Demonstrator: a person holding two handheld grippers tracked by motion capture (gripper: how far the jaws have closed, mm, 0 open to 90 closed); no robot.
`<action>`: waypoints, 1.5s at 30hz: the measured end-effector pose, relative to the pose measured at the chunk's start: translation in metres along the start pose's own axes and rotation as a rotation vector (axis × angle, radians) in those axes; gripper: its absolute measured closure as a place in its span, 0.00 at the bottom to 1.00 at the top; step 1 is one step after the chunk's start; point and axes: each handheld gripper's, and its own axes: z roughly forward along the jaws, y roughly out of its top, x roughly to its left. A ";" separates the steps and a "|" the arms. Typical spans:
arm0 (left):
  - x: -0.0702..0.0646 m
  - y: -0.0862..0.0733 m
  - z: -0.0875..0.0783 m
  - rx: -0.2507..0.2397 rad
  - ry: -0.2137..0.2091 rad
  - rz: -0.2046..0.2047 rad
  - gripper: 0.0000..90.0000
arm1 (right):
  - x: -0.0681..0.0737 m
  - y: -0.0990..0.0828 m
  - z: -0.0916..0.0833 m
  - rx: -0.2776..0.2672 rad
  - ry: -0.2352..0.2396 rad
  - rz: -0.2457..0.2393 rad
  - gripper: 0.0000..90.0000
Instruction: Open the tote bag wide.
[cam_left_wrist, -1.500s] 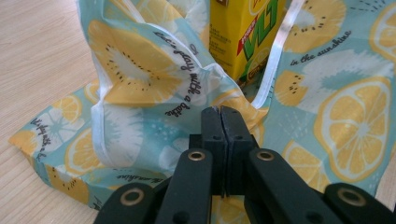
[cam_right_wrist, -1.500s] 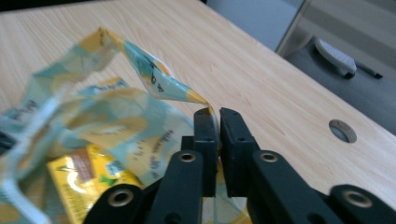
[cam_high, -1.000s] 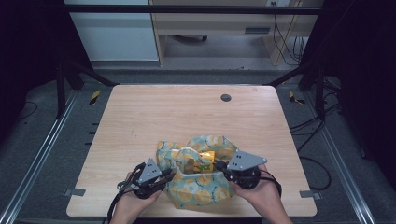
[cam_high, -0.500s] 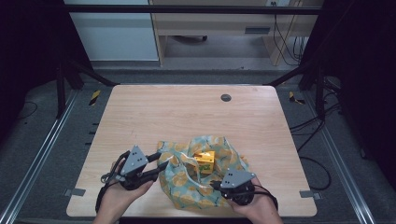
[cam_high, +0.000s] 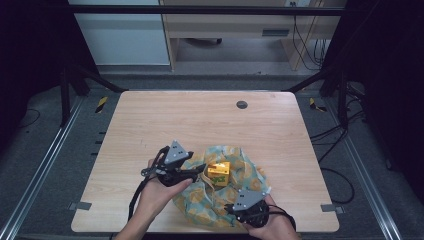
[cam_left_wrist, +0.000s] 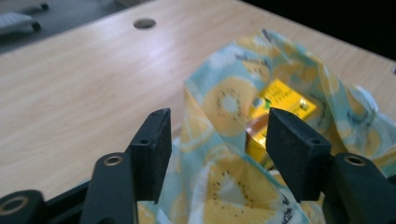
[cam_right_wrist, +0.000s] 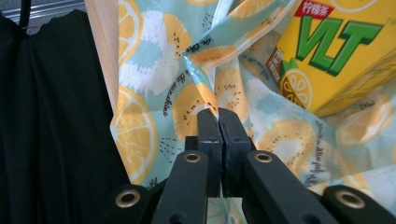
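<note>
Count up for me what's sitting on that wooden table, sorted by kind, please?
Lemon-print cloth: 1
Yellow drink carton: 1
Hand-held grippers: 2, the left gripper and the right gripper
Total: 4

One lemon-print cloth (cam_high: 235, 200) lies between the two grippers: left gripper (cam_high: 199, 171), right gripper (cam_high: 231, 207). One yellow drink carton (cam_high: 218, 173) sits just beyond the left gripper's jaws. One round grommet (cam_high: 242, 105) lies well beyond both.
</note>
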 end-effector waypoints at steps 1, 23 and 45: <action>-0.001 -0.002 0.001 0.013 -0.001 -0.001 0.41 | 0.000 -0.001 0.000 -0.008 0.002 0.001 0.97; -0.017 -0.040 -0.005 0.046 0.042 0.032 0.40 | -0.063 0.039 -0.045 -0.163 -0.263 0.131 0.26; -0.033 -0.061 -0.026 0.001 0.015 0.170 0.95 | -0.123 0.034 -0.008 -0.031 -0.251 0.306 1.00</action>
